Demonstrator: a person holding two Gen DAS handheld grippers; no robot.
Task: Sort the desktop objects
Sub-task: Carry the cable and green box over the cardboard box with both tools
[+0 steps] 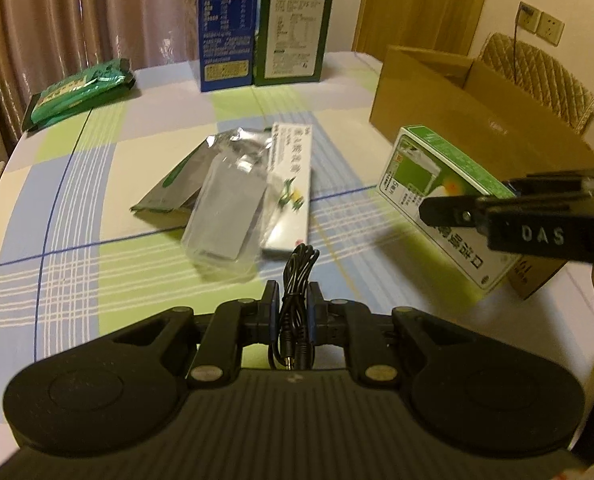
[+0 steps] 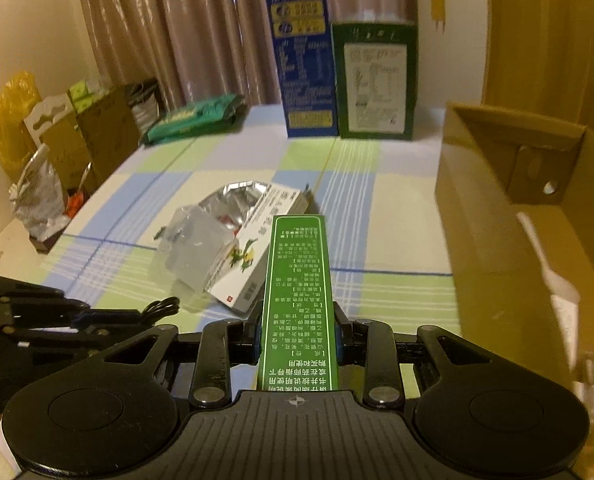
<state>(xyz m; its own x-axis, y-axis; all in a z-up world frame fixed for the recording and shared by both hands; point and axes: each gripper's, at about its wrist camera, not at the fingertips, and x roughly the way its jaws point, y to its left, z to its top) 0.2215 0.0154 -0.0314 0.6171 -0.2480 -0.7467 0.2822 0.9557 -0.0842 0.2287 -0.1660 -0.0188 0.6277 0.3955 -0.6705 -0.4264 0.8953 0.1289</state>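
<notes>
The left gripper (image 1: pixel 293 300) is clamped on a bundled black cable (image 1: pixel 295 280), whose loops stick up between the fingers while its plug (image 1: pixel 288 362) hangs down behind them, clear of the checked tablecloth (image 1: pixel 97 184). The right gripper (image 2: pixel 297 328) is clamped on a green medicine box (image 2: pixel 297 300), gripping it by its broad faces so that a narrow printed side faces the right wrist camera; the left wrist view shows the same box (image 1: pixel 437 184) lifted off the table, tilted, just in front of an open cardboard carton (image 1: pixel 477 120) at the right edge of the table. In the middle of the cloth lies a small heap: a white carton with a green plant picture (image 1: pixel 289 184), a clear plastic packet (image 1: pixel 221 216) lying partly against it, and a crumpled silver foil pouch (image 1: pixel 201 168) beneath and behind them. At the far edge two tall boxes stand upright side by side and touching, a blue box (image 1: pixel 225 28) on the left and a dark green box (image 1: pixel 293 32) on the right. A flat green packet (image 1: pixel 81 92) lies at the far left corner, well apart from the heap. Curtains (image 1: pixel 77 12) hang behind the table, and the right wrist view shows bags and cartons (image 2: pixel 77 136) stacked on the floor beside its left edge.
</notes>
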